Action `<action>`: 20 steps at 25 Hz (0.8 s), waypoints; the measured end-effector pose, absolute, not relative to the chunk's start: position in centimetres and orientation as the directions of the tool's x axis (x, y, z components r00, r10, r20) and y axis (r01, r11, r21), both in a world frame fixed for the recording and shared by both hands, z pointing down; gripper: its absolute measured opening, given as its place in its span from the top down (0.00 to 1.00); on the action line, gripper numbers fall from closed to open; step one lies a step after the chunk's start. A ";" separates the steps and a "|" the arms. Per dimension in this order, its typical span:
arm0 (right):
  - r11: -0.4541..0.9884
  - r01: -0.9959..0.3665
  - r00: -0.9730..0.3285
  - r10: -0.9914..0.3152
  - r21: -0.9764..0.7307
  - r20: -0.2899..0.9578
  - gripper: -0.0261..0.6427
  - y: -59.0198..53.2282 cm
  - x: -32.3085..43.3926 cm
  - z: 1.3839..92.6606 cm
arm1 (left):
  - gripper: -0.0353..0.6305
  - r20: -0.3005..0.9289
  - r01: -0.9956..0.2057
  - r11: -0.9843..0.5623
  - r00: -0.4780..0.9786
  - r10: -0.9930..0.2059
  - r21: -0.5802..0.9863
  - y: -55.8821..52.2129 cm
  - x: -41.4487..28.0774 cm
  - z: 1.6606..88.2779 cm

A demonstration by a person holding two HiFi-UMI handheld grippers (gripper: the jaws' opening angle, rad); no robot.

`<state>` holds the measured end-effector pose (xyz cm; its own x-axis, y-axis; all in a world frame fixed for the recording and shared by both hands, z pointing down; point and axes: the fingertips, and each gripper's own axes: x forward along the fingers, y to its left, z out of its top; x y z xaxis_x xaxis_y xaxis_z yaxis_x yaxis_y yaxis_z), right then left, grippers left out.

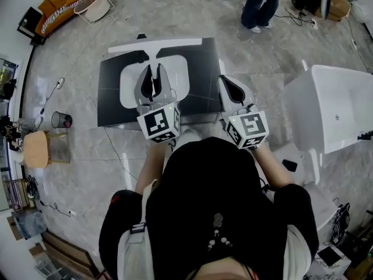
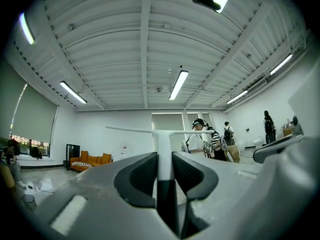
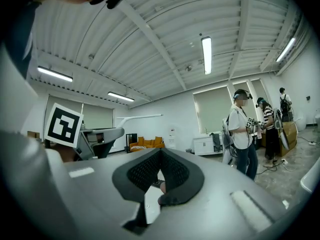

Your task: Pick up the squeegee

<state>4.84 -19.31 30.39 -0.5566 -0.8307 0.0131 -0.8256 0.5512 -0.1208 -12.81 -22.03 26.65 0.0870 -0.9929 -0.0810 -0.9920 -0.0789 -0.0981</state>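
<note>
Orange sofa (image 1: 61, 6) lines the far left wall of a grey stone-floored room, with a black mesh bin (image 1: 60, 119) and a wooden stool (image 1: 36, 149) nearer the camera. Left of centre, the person's left gripper (image 1: 153, 74) is clamped on the squeegee (image 1: 175, 42). Both pads press the sides of its upright handle, white above and black below, while the long white blade stretches crosswise beyond the jaw tips. In the head view the tool hangs over a dark mat (image 1: 113, 92). The left gripper view shows it held out level against the room's far wall.

Just to the right, the right gripper (image 3: 160, 151) carries nothing, its black pads drawn together at the tips. Each tool bears a marker cube close to the person's black-clad shoulders.

Farther right stands a white tub (image 1: 332, 107), and a bystander in jeans (image 1: 259, 4) occupies the upper right corner among trailing cables.
</note>
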 end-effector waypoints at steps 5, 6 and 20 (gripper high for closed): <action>0.570 -0.815 -0.572 -0.820 -0.107 -0.014 0.96 -19.3 4.0 29.1 | 0.80 -0.096 -0.994 -0.068 0.076 -0.992 -0.087 -21.8 -13.4 25.9; 0.569 -0.815 -0.571 -0.821 -0.106 -0.017 0.96 -19.4 4.0 28.9 | 0.80 -0.099 -0.994 -0.069 0.078 -0.992 -0.088 -21.9 -13.4 25.8; 0.552 -0.828 -0.552 -0.833 -0.101 -0.022 0.96 -19.8 4.6 28.7 | 0.80 -0.082 -0.989 -0.109 0.117 -0.990 -0.096 -22.8 -12.1 26.3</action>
<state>4.60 -19.79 28.68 -0.5525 -0.8332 -0.0220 -0.8280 0.5517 -0.1006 -12.14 -22.82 26.33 0.1167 -0.9898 -0.0819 -0.9894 -0.1087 -0.0962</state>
